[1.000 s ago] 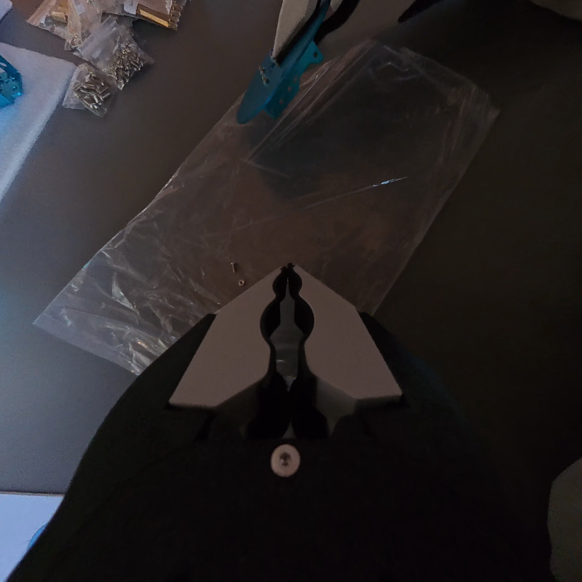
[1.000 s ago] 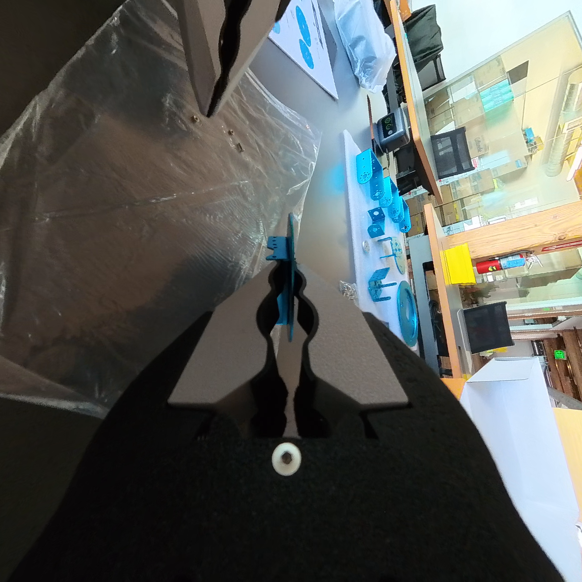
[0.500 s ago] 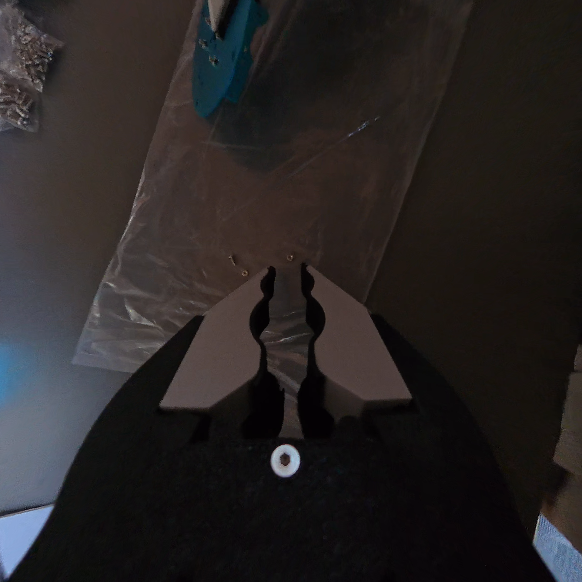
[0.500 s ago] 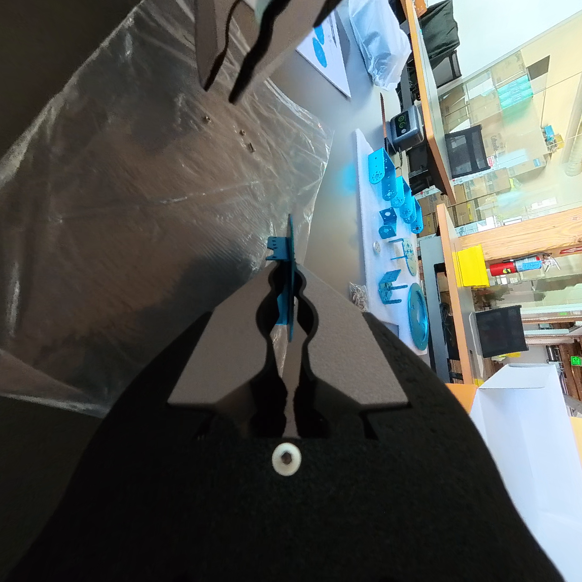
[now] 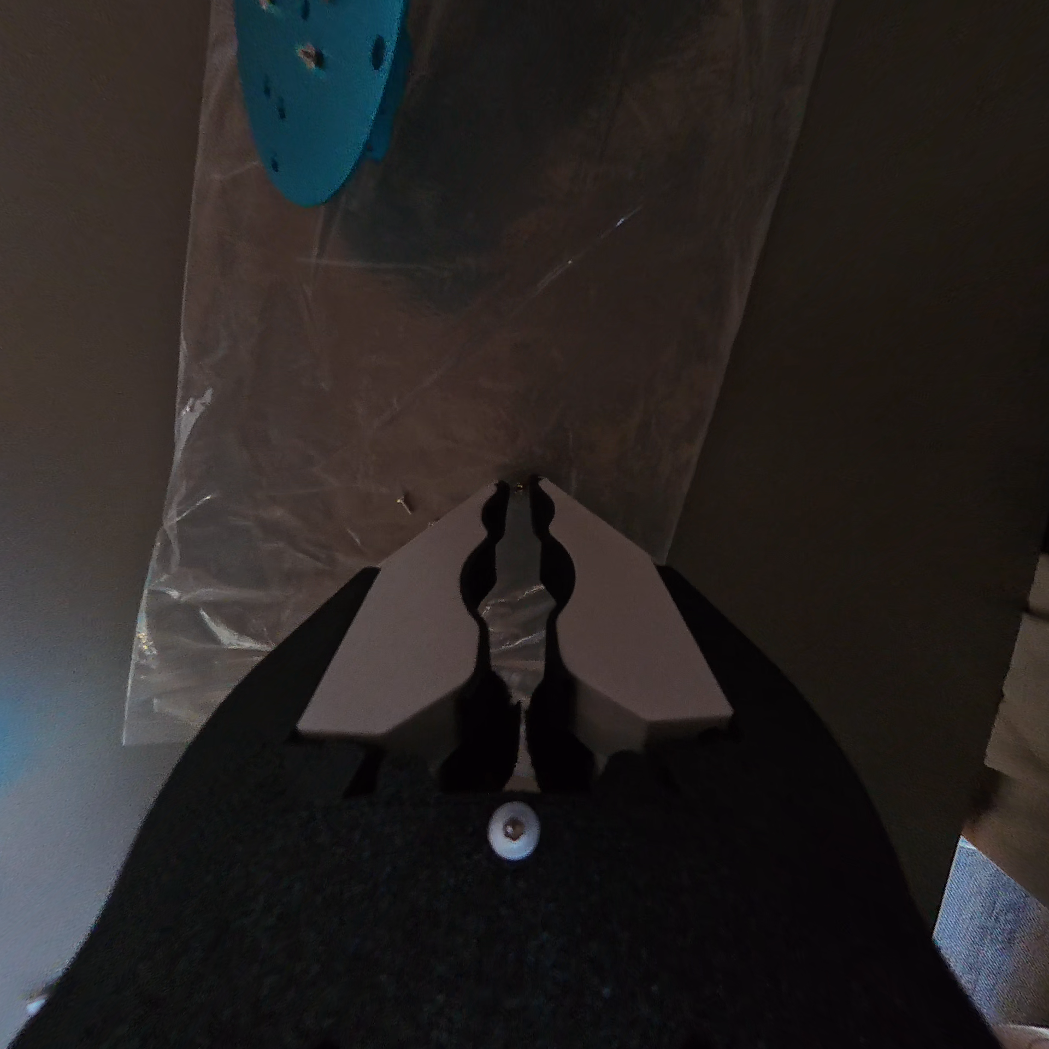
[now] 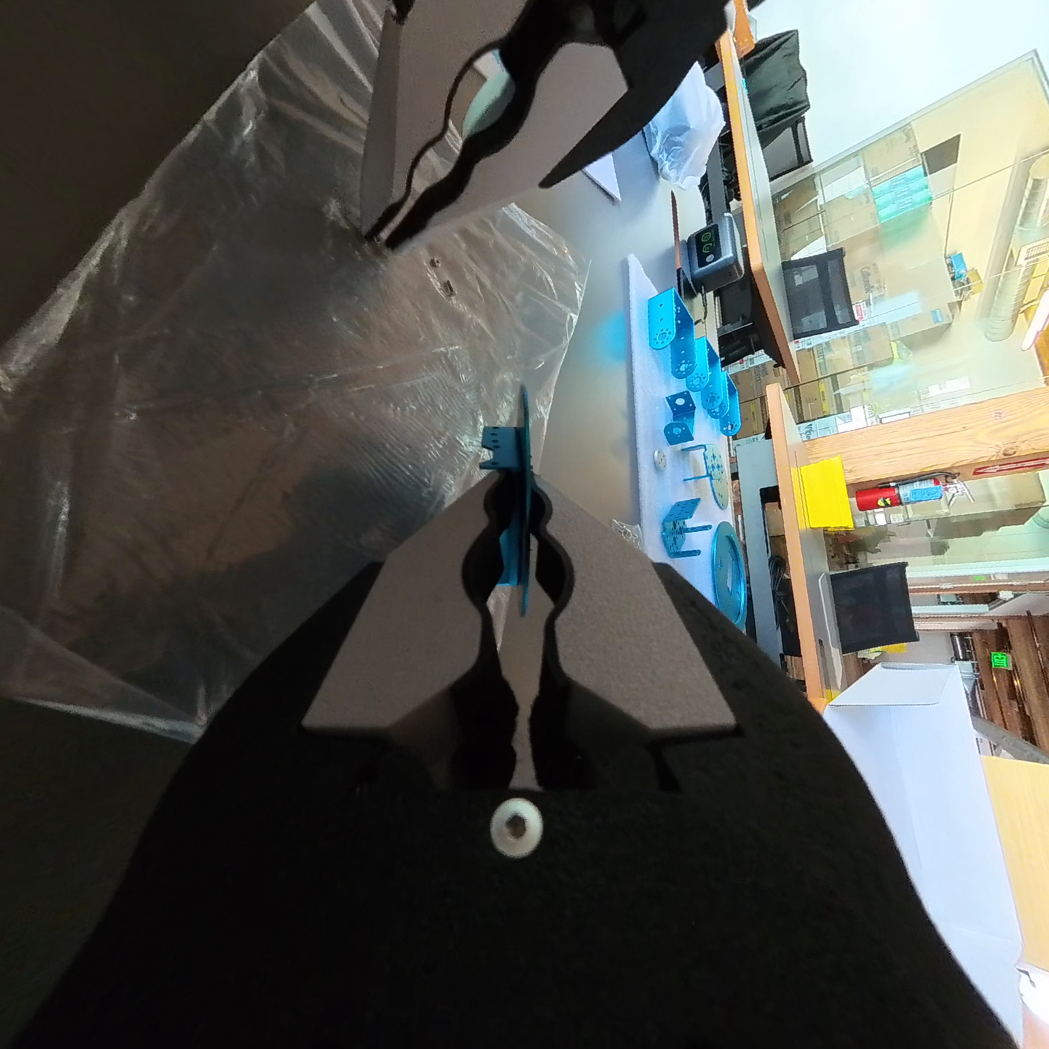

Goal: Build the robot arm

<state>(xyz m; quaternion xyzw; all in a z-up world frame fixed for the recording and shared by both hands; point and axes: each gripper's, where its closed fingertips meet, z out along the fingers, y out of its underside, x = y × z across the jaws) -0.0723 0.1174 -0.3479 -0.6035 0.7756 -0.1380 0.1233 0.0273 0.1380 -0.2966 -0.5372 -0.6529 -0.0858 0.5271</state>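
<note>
A clear plastic bag (image 5: 454,340) lies flat on the dark table. My left gripper (image 5: 516,483) is low over it, its jaws a narrow gap apart, with a tiny brass fastener (image 5: 519,484) between the tips. Another small screw (image 5: 404,502) lies just to the left on the bag. My right gripper (image 6: 519,482) is shut on a blue round metal plate (image 6: 525,448) with a bracket on it, held edge-on above the bag (image 6: 227,369). The plate also shows in the left wrist view (image 5: 318,102), at the top left. The left gripper (image 6: 381,241) shows at the top of the right wrist view.
A white foam sheet (image 6: 638,340) to the right holds several blue metal brackets (image 6: 670,318) and a blue ring (image 6: 729,573). A small grey device (image 6: 712,255) stands behind it. A white open box (image 6: 908,766) is at the right. Two loose screws (image 6: 436,262) lie on the bag. Across from one pair of fingers to the other is roughly 12 cm.
My left gripper opened, moved forward along the bag and has now narrowed around a tiny fastener. The right gripper has kept hold of the blue plate, which now looms closer.
</note>
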